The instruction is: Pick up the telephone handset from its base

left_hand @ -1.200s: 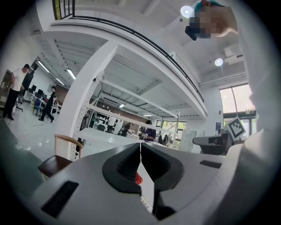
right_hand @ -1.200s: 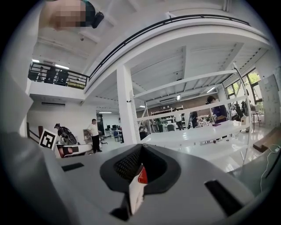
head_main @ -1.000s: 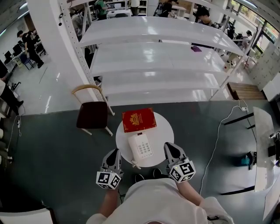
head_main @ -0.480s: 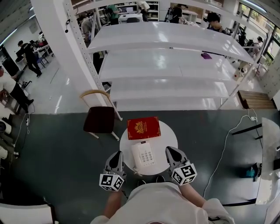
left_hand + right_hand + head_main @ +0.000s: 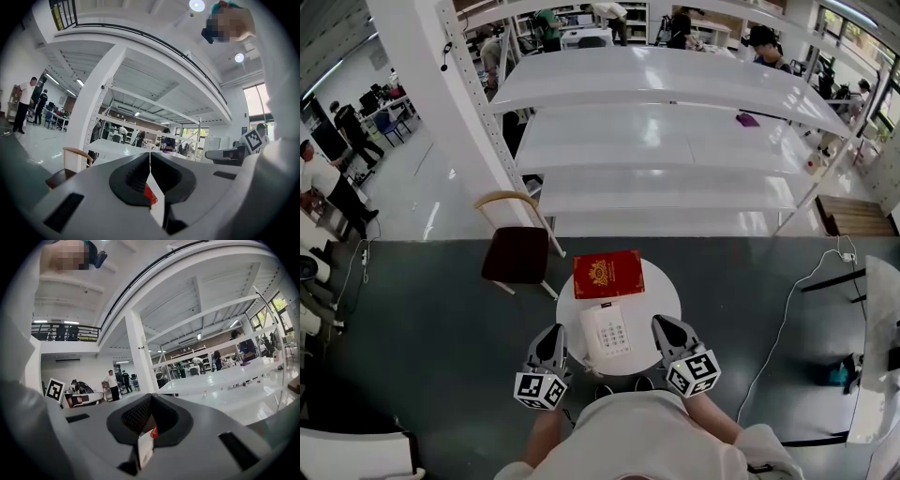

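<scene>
Head view, looking down: small round white tabletop (image 5: 661, 291) w/ a red book (image 5: 607, 274) at the far side. A white phone (image 5: 607, 330) sits at the near edge, close to the person and easy to reach.

The handset (image 5: 592, 334) seems seated on its base (image 5: 616, 330), along the phone's left side; too small to be sure.

L gripper (image 5: 551, 334) and R gripper (image 5: 662, 324) flank the phone at the tabletop's near rim, prob. a ready stance before reaching in. Neither touches the phone.

L fingers (image 5: 133, 176) are pressed together, nothing btwn them. R fingers (image 5: 136, 417) are likewise pressed together, empty.

The handset lies btwn the two grippers, nearer the L one. The fingers would need to spread before any grasp.
</scene>
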